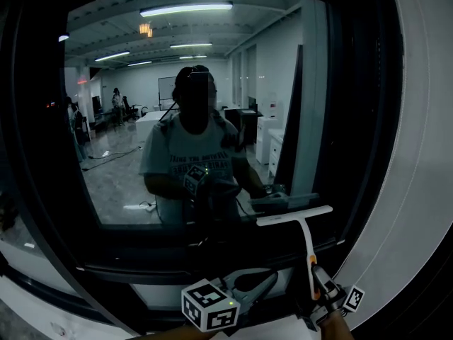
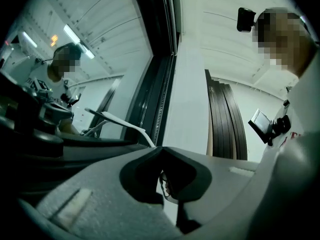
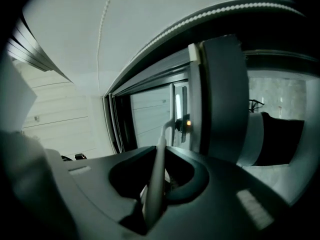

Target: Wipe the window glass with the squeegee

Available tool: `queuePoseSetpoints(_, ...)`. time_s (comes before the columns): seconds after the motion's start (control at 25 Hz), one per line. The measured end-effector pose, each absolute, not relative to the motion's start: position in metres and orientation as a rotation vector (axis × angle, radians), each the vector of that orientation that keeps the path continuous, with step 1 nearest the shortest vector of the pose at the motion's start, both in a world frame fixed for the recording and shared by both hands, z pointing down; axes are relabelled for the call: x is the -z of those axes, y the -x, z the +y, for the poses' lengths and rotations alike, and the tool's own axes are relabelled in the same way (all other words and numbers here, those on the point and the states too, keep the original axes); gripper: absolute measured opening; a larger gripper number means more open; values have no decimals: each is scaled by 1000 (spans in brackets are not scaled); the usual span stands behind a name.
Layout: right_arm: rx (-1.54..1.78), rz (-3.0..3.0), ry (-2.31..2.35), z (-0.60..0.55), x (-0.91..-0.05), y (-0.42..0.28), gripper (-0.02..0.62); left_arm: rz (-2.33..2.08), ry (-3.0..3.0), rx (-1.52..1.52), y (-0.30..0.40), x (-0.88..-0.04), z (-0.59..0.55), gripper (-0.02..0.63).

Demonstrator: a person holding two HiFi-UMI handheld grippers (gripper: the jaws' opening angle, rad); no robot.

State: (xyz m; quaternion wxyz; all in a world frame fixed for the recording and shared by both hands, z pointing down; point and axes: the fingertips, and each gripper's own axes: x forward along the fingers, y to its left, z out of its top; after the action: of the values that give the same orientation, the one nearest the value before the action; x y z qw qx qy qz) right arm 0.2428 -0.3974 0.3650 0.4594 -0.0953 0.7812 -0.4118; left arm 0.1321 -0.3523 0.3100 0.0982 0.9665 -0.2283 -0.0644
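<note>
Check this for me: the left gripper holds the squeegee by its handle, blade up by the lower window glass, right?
Wrong gripper. The right gripper holds the squeegee by its handle; the right gripper view shows the handle clamped between its jaws. The left gripper is shut on nothing. The blade is indeed by the lower window glass.

A: What colour was the squeegee in the right claw?
B: White, with an orange band on its handle just above the claw.
A: And the claws themselves?
B: Dull grey jaws. The cube on the left claw carried black squares on white.
A: Beyond the claws?
B: A black window frame ahead of them, and a plain white wall to the right of the right claw. The shirt reflected ahead was pale with dark lettering.
</note>
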Motion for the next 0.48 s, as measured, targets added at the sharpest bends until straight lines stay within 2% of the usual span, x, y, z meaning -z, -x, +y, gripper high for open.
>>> queuePoseSetpoints(0.48,698,2065,-2,-396,-159,-148,63,-777,-3034,276,-68,-199,-327,0)
